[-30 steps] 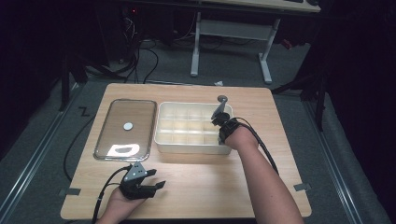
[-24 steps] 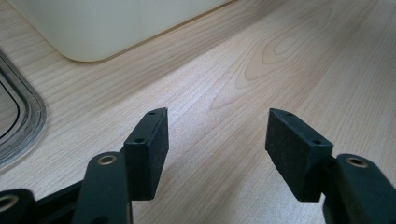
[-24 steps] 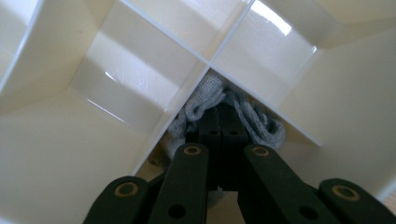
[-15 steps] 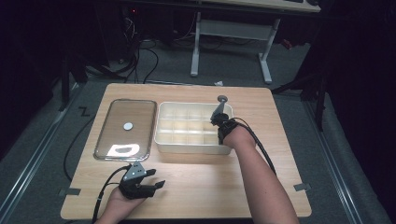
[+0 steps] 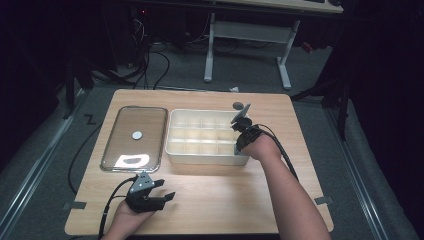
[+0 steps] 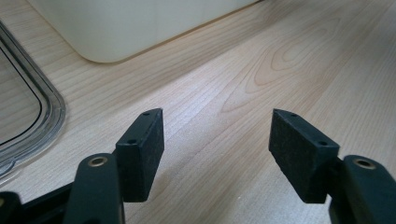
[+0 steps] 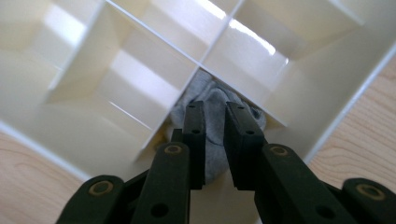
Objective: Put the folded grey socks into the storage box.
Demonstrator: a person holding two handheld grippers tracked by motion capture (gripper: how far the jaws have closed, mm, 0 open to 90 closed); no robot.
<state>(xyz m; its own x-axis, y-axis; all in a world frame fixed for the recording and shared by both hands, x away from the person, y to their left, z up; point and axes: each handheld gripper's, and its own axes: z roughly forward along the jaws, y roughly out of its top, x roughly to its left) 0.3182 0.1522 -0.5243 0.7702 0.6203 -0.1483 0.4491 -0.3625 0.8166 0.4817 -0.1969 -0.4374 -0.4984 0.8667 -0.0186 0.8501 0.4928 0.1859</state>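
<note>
Left tongs (image 6: 217, 149) gape over bare table (image 6: 261, 79), near box (image 6: 130, 23).

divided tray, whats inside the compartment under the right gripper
A bunched grey cloth, maybe a sock, lies in a corner compartment of the cream divided tray. The right gripper has just been opening, its jaws astride the cloth. Whatever lies beneath the cloth is covered.

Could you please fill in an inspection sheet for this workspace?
Surface: wooden table, bare at the front.
Job's things: white divided bin; grey sock in a corner cell.
Clutter: clear lid left of the bin; small grey disc behind it.
Grippers: right claw over the sock, jaws just opening, narrow gap; left claw open, on the table.
Cables: one trails from each claw.
Surroundings: dark floor, desk frame behind.
</note>
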